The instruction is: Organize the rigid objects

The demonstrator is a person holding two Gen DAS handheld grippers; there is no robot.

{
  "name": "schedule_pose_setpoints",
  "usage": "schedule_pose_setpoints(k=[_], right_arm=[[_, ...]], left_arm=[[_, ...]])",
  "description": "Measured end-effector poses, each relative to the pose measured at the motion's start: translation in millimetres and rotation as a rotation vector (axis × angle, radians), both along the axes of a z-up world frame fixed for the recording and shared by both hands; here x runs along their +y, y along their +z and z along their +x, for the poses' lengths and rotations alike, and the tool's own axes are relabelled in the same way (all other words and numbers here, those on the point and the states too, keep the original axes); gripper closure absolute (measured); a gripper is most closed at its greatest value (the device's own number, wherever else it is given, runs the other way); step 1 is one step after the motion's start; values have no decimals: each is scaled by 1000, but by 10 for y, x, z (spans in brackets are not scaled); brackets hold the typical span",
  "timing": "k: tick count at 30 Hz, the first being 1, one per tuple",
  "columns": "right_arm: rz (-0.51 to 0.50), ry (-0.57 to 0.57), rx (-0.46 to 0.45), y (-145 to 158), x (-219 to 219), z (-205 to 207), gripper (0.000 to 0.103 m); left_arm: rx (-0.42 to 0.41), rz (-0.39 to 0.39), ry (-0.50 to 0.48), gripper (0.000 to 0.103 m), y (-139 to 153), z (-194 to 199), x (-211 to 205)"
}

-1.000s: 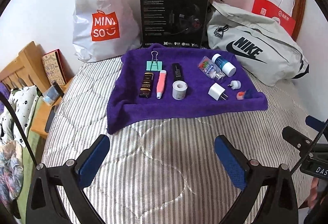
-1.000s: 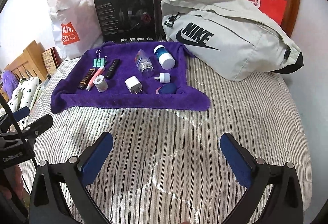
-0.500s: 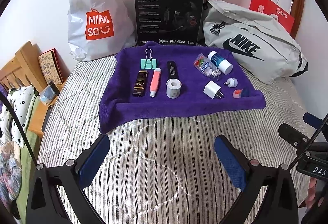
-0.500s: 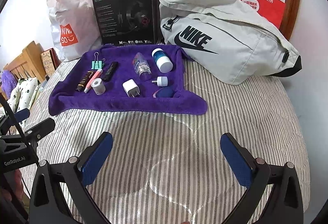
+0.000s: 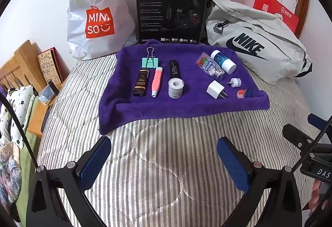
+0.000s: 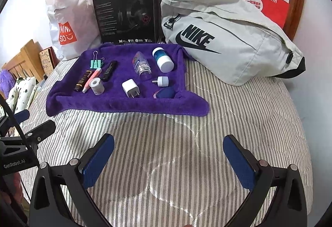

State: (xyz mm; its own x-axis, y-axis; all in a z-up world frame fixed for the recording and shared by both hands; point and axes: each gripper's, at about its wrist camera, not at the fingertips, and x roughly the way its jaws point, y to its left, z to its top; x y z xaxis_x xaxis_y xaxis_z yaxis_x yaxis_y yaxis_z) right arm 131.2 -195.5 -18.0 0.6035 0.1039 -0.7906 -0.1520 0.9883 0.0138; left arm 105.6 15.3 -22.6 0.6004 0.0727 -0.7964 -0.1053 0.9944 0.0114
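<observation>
Grippers, both of them, have drawn slightly nearer the purple terry towel (image 5: 186, 106) over the last second; nothing on it has shifted, so the sorting stands as it did. The left gripper (image 5: 164, 161) and the right gripper (image 6: 169, 161) hover over the striped quilt (image 6: 238, 123) with jaws spread wide and holding nothing.

In the left view, centre left of the frame holds a neat group: mint binder clip (image 5: 149, 61), dark brown tube (image 5: 141, 82), pink pen-shaped tool (image 5: 156, 81), black stick (image 5: 174, 69) and white tape roll (image 5: 176, 87). Centre right lie a clear plastic bottle (image 5: 209, 66), white-capped blue bottle (image 5: 223, 61), white plug charger (image 5: 215, 89), small white adapter (image 5: 235, 82) and an orange-and-blue piece (image 5: 244, 93) at the towel's raised right edge.

Bare quilt in the lower frame gives open approach room; the grey sling bag (image 6: 228, 40) crowds the right side.
</observation>
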Motion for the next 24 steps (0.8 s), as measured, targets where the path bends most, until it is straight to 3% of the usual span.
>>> schedule_pose_setpoints(k=[24], right_arm=[[6, -11, 1, 1, -44, -14, 0]], left_arm=[[1, 10, -8, 0, -5, -38, -3]])
